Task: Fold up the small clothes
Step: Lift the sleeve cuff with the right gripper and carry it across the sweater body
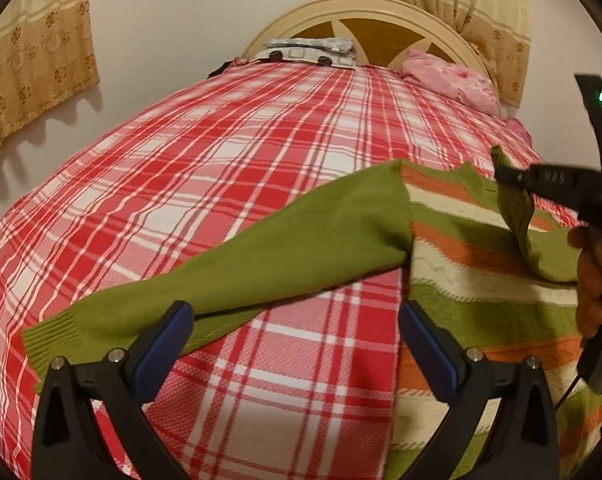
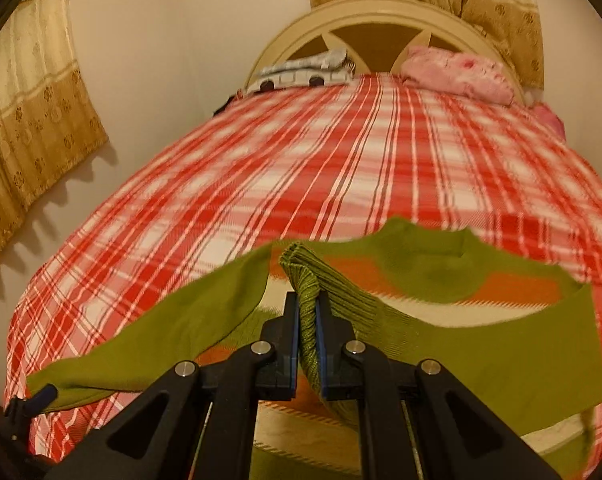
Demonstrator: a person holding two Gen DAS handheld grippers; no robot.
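Two claws work a green striped sweater (image 1: 473,248) spread on the plaid bed (image 1: 229,168): the right claw (image 2: 307,320), angled downward, pinches the ribbed sleeve cuff (image 2: 305,280) over the sweater's chest, while the left claw (image 1: 297,340) gapes empty just above the other sleeve (image 1: 261,268), which stretches away from the chest.

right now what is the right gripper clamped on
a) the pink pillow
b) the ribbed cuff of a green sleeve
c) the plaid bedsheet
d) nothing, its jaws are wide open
b: in the right wrist view the right gripper has its jaws shut on the ribbed cuff of the striped sweater's green sleeve, lifted over the body of the sweater.
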